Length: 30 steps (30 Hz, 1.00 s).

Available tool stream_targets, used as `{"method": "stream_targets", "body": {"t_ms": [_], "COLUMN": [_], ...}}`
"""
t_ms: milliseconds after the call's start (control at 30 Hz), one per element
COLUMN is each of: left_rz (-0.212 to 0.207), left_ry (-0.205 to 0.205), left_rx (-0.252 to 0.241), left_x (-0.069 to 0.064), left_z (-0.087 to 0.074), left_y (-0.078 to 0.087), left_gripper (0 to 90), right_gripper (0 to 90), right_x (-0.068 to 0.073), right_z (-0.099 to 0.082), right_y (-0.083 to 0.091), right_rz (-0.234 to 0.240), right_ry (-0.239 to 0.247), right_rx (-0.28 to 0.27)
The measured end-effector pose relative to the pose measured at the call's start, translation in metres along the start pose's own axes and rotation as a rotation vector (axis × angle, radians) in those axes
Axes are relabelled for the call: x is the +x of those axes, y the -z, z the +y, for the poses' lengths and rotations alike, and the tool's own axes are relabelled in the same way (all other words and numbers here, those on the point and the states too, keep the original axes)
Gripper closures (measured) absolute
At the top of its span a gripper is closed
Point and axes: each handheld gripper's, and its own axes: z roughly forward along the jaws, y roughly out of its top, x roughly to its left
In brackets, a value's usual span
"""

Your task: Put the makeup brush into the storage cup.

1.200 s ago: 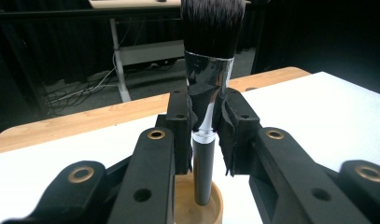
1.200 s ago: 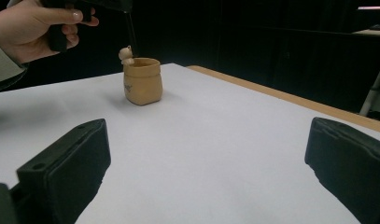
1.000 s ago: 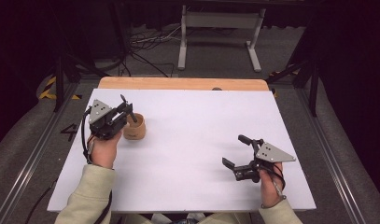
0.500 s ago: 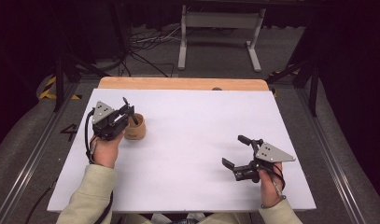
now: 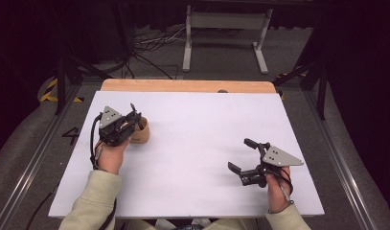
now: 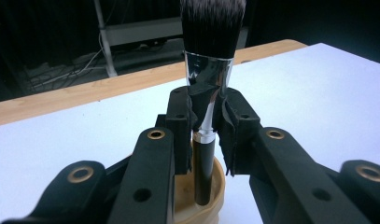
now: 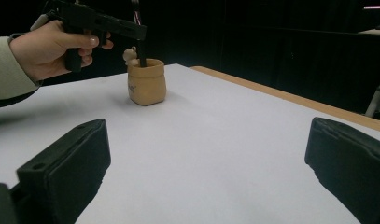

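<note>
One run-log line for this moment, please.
left gripper: shut on brush, handle end in pot | right gripper: open, empty, apart from pot | table

white table top (image 5: 192,158), metal stand (image 5: 224,28), floor cables (image 5: 149,45)

Dark-bristled brush (image 6: 209,93) upright, seemingly inside tan cup (image 5: 141,132)

Left hand-held gripper (image 5: 130,125) clamped tight, right hand-held gripper (image 5: 244,155) wide open, both low, well apart.
</note>
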Motion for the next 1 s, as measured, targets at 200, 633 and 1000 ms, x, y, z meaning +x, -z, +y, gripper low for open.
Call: {"method": "stream_targets", "body": {"t_ms": [200,633,1000], "left_rz": [-0.005,-0.008,-0.019], "left_ry": [-0.007,-0.020,-0.017], "left_rx": [0.017,0.033,0.030], "left_x": [-0.0010,-0.0016,-0.0005], "left_z": [-0.0022,-0.0052,-0.0053], "left_y": [-0.0012,-0.0020,0.0020], "left_gripper": [75.6,75.5,57.5], "right_gripper": [0.5,0.5,0.5], "right_x": [0.0003,0.0002,-0.0010], "right_z": [0.0006,0.0013,0.0017], "right_y": [-0.0006,-0.0030,-0.0030], "right_rz": [0.004,0.015,0.018], "right_ry": [-0.003,-0.004,-0.007], "right_rx": [-0.003,-0.001,-0.003]}}
